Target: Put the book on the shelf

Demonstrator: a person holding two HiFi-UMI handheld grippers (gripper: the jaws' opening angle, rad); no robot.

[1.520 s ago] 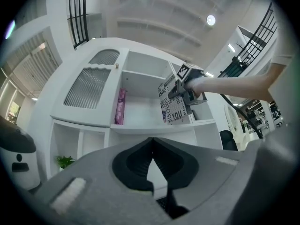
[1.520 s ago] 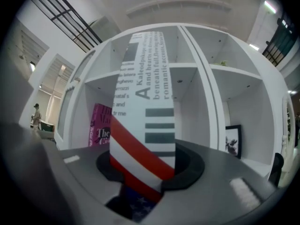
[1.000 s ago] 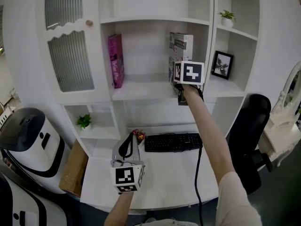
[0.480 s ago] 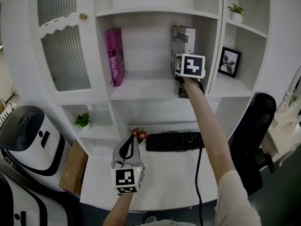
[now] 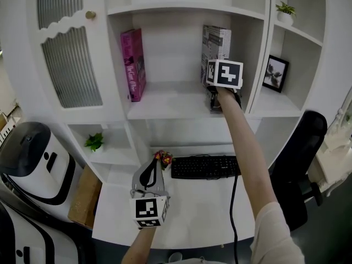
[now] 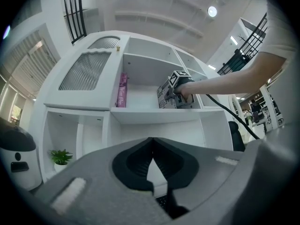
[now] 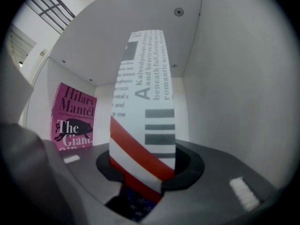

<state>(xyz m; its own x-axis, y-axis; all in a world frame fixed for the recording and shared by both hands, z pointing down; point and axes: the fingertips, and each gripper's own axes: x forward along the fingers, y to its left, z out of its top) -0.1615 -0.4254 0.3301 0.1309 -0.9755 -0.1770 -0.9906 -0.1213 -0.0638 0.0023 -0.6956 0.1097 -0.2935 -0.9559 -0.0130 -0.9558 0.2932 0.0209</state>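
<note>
A book (image 5: 215,44) with newsprint and a stars-and-stripes cover stands upright in the middle shelf compartment (image 5: 170,100), close to its right wall. My right gripper (image 5: 216,99) is shut on its lower edge; in the right gripper view the book (image 7: 143,107) rises straight from between the jaws of this gripper (image 7: 150,165). A pink book (image 5: 133,65) leans at the compartment's left side, also showing as the pink book (image 7: 72,121). My left gripper (image 5: 151,166) hovers low over the desk, shut and holding nothing (image 6: 152,144).
A black keyboard (image 5: 204,166) and a small bunch of flowers (image 5: 163,157) lie on the white desk (image 5: 192,213). A framed picture (image 5: 275,73) and potted plants (image 5: 286,9) (image 5: 94,142) sit in side shelves. A black chair (image 5: 300,147) stands right, a white machine (image 5: 27,153) left.
My right gripper has carried the book a little deeper into the compartment and nearer its right wall. The left gripper has sunk slightly over the desk.
</note>
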